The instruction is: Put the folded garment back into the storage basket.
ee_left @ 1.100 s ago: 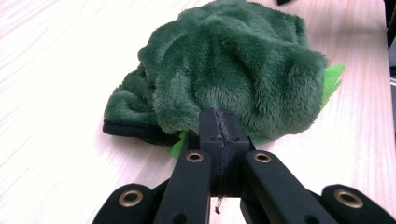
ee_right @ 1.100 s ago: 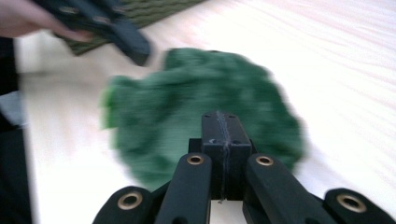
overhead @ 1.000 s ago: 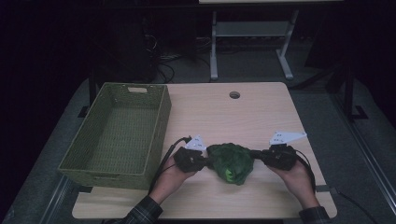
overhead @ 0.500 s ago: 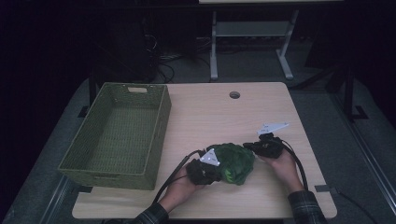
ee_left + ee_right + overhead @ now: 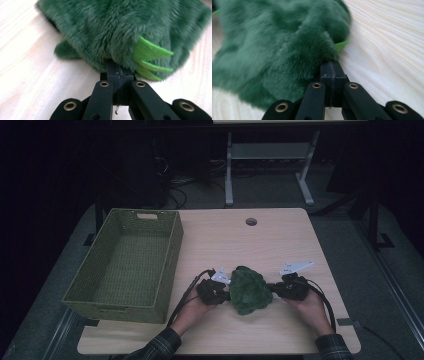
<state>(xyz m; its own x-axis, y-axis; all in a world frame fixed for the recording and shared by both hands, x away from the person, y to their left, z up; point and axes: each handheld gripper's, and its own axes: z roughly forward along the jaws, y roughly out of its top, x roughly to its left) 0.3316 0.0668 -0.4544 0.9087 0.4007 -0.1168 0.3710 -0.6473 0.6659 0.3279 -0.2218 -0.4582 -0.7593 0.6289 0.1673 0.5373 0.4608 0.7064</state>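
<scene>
Green plush toy (image 5: 249, 289) lies on the worktop (image 5: 280, 240), pinched from both sides: left tongs (image 5: 117, 72) and right tongs (image 5: 330, 68) clamped on its fur. Woven basket (image 5: 170, 247) alongside holds nothing; the transfer, apparently, remains.

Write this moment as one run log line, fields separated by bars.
left gripper: shut on green plush toy | right gripper: shut on it | toy on table | basket empty

plush toy (image 5: 250, 289): dark green, lime spikes | basket (image 5: 85, 292): olive weave | table (image 5: 280, 240): pale woodgrain
</scene>
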